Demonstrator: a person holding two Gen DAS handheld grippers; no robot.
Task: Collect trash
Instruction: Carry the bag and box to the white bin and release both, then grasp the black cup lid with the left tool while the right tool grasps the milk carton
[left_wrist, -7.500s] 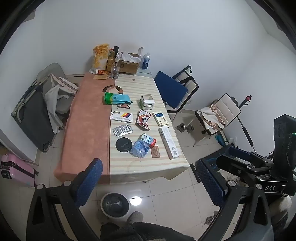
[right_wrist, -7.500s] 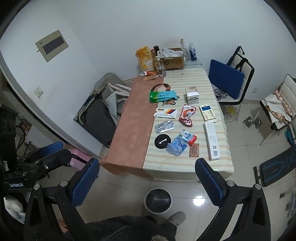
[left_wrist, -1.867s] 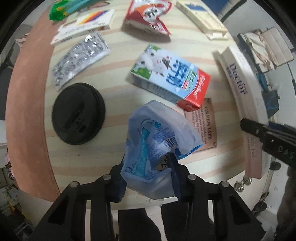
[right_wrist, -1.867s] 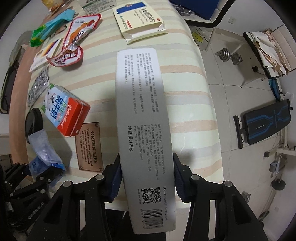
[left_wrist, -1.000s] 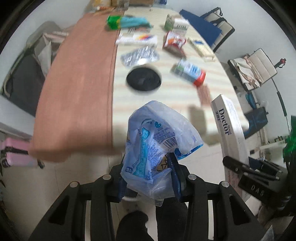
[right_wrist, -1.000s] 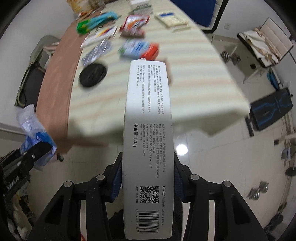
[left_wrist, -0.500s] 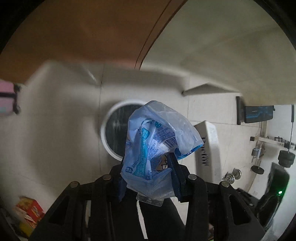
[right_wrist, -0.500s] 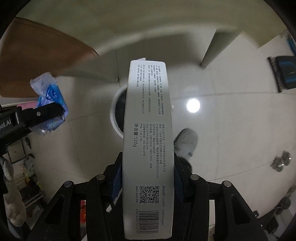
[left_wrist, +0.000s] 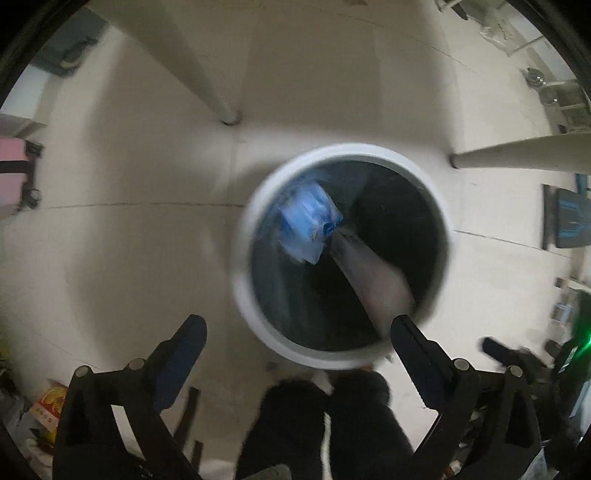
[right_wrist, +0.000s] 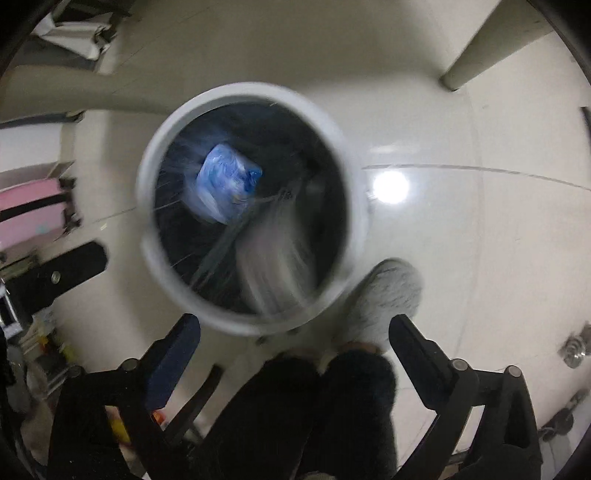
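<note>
A round white-rimmed bin (left_wrist: 243, 258) with a dark inside stands on the floor under the table; it also shows in the right wrist view (right_wrist: 354, 199). A blue plastic bag (left_wrist: 308, 225) and a long white box (left_wrist: 376, 273) lie blurred inside it, the box leaning against the wall. In the right wrist view the bag (right_wrist: 227, 184) and the box (right_wrist: 273, 258) are in the bin too. My left gripper (left_wrist: 295, 332) is open and empty above the bin. My right gripper (right_wrist: 295, 328) is open and empty above it.
Table legs (left_wrist: 207, 81) stand beyond the bin. A pink suitcase (left_wrist: 14, 177) is at the left. The person's grey slipper (right_wrist: 384, 299) and dark trouser legs (left_wrist: 321, 424) are beside the bin. Dumbbells (right_wrist: 574, 349) lie at the right.
Both grippers have opened. The blue bag and the long white box have dropped from the grippers into the bin.
</note>
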